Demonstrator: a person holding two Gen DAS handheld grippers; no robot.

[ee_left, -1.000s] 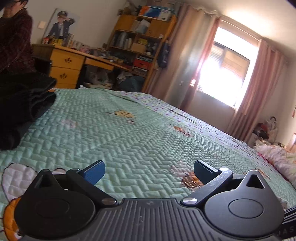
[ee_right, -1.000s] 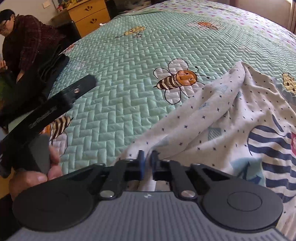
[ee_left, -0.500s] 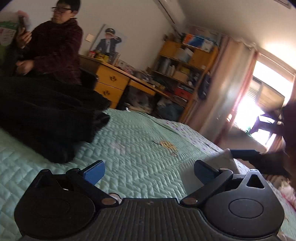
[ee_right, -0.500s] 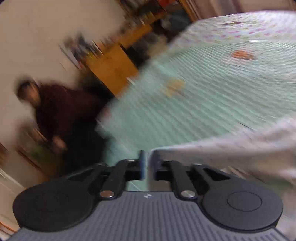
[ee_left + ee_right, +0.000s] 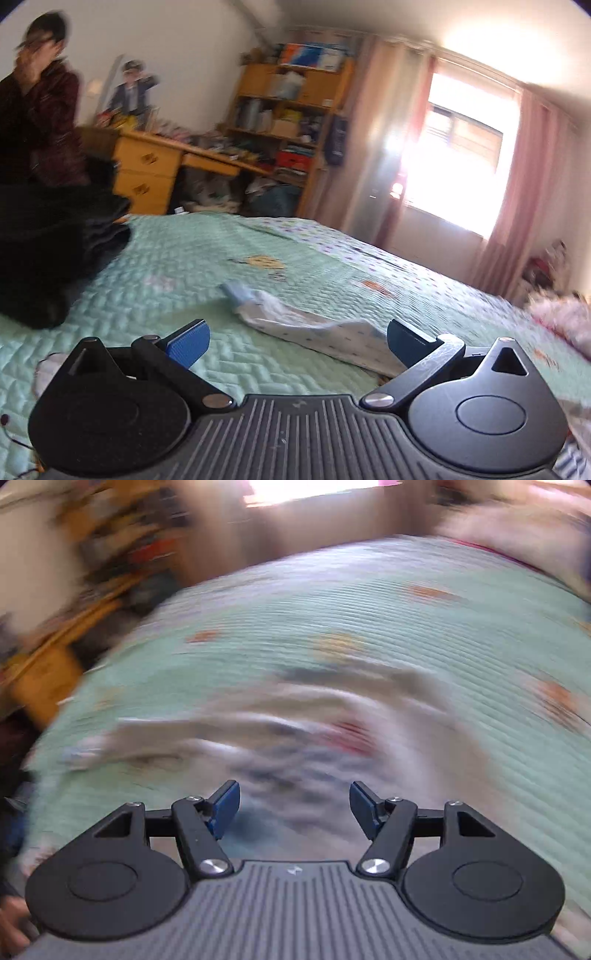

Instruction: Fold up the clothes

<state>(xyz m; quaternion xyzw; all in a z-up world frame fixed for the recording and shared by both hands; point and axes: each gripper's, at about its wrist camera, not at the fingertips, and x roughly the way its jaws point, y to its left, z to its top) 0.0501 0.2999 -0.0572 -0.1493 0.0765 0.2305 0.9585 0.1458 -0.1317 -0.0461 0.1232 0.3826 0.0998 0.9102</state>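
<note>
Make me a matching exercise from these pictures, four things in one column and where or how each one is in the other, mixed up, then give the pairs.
Things:
1. white dotted garment
2. dark clothes pile
3. left hand-held gripper
4. wooden bookshelf

Place or state:
A. stands against the far wall, beside the curtain
B. open, nothing between its fingers
C. heaped at the left edge of the bed
D. stretched flat on the green quilt

Pairs: 1-D, 2-C, 3-B, 4-A
</note>
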